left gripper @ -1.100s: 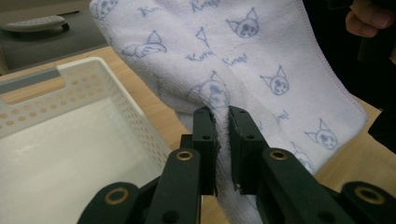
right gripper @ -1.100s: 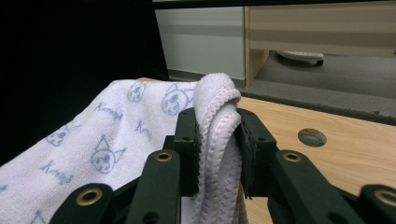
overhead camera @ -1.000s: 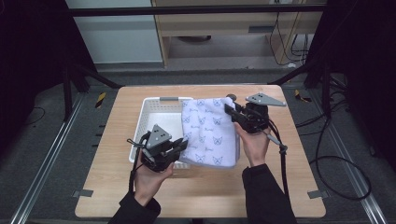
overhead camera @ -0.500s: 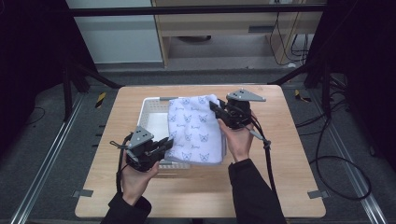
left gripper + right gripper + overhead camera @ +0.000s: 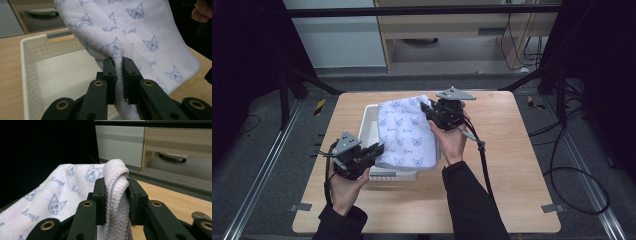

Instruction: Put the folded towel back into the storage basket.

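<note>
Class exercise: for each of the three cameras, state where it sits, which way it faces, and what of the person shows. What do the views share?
High view: above the person's side, looking forward and down on the table; forearms, both hands.
Left gripper view: on the left gripper, facing the basket; fingers at the top right.
Right gripper view: on the right gripper, facing a cabinet.
All share the towel.

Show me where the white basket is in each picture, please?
High view: the white basket sits mid-table, mostly covered by the towel.
Left gripper view: basket at left, beside the jaws.
Right gripper view: I cannot make the basket out.
Shared landmark: the cat-print towel, clamped by both grippers.
</note>
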Action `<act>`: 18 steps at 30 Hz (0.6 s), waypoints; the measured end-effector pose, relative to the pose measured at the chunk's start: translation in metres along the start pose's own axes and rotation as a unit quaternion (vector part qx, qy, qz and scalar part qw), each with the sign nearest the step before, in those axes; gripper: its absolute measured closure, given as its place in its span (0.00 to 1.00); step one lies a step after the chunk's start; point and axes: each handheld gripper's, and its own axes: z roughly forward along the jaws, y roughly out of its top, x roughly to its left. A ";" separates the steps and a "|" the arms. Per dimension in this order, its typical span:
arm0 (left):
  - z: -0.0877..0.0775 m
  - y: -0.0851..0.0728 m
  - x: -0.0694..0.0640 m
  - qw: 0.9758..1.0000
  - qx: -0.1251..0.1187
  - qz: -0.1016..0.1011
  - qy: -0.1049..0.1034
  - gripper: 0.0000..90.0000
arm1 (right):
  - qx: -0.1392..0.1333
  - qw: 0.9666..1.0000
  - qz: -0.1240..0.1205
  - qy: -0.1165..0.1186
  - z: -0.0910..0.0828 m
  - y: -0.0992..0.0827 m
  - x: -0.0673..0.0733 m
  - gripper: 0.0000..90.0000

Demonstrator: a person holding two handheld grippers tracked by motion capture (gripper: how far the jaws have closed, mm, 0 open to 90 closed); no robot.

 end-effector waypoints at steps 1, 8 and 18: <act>-0.001 0.000 0.002 1.000 0.000 -0.001 0.003 0.91 | 0.000 1.000 -0.002 0.001 0.003 0.001 0.001 0.80; -0.003 0.000 0.014 1.000 0.002 -0.003 0.020 0.91 | -0.003 1.000 0.001 0.012 0.020 0.004 0.008 0.80; -0.005 -0.002 0.033 0.999 0.006 -0.014 0.044 0.91 | -0.001 1.000 -0.001 0.023 0.043 0.003 0.021 0.80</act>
